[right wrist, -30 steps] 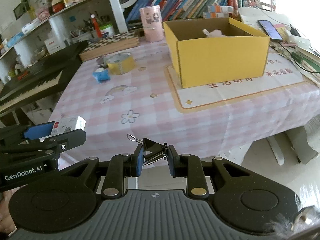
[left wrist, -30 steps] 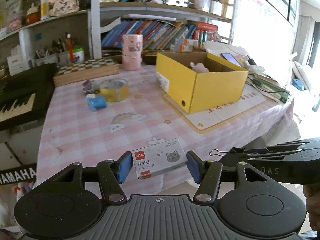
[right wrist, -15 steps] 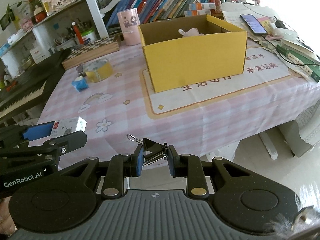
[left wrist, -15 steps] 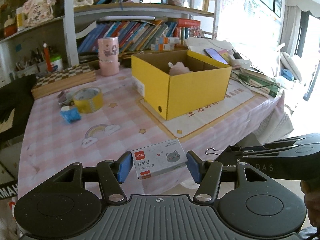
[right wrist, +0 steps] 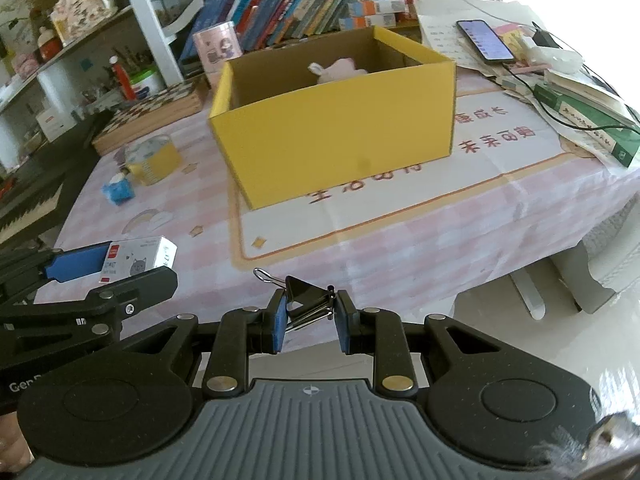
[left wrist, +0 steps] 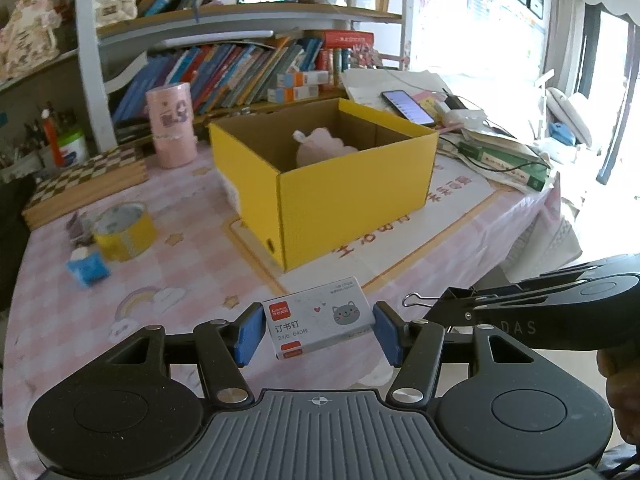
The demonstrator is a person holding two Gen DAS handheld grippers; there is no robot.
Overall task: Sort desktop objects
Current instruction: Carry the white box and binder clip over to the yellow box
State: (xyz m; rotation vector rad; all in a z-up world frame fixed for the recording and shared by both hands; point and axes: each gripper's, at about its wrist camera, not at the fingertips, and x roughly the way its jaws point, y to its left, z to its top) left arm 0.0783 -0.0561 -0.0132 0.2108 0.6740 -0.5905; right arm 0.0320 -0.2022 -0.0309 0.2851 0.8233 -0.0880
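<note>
You're mid-carry w/ both hands loaded. Your left gripper is clamped on the staple box, blue pads on its two short ends; your right gripper is clenched on the black binder clip, wire handle poking out to the left. Both items hang near the table's front edge, not yet over the yellow box.

Done so far, judging by what's visible: only a pink plush toy sits inside the box. Left to sort after these two: the yellow tape roll, the blue eraser-like block beside it, & a small dark item behind the roll, too blurred to ID. So I'd call it roughly a third through.

Vs. a sec ago: the box looks bigger & more centred in both wrist views, and the tape roll has slid toward the left edge. Both grips look unchanged; staple box & clip sit the same way between the pads.
</note>
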